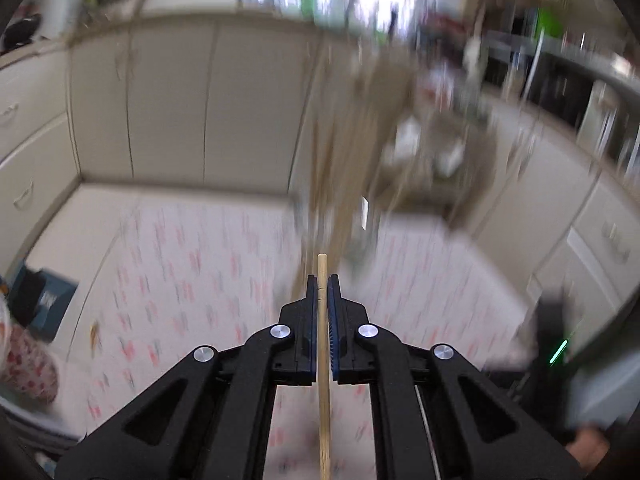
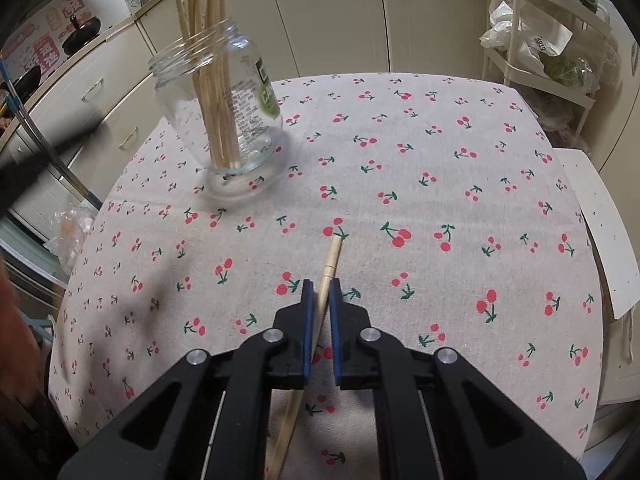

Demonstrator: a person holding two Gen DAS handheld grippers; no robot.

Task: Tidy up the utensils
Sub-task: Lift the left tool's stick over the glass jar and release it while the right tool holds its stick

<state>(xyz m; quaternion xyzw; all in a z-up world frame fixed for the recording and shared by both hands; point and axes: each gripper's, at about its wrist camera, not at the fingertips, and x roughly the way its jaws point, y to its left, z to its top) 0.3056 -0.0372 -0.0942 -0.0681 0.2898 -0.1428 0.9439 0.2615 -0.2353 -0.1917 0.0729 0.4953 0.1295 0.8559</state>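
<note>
My left gripper [image 1: 322, 284] is shut on a wooden chopstick [image 1: 323, 344], held above the cherry-print tablecloth [image 1: 192, 264]; its view is motion-blurred, and the glass jar with chopsticks [image 1: 344, 184] shows as a smear ahead. My right gripper [image 2: 321, 292] is nearly shut around another wooden chopstick [image 2: 330, 264] that lies slanted on the tablecloth [image 2: 400, 184]; whether the pads press it is unclear. The clear glass jar [image 2: 236, 108] stands far left on the table, holding several upright chopsticks [image 2: 208, 60].
Cream cabinets [image 2: 328, 12] stand behind the table. A white wire rack with plastic bags [image 2: 536, 44] is at the right. A white board [image 2: 604, 232] lies at the table's right edge. The blurred left arm [image 2: 32, 160] crosses the left side.
</note>
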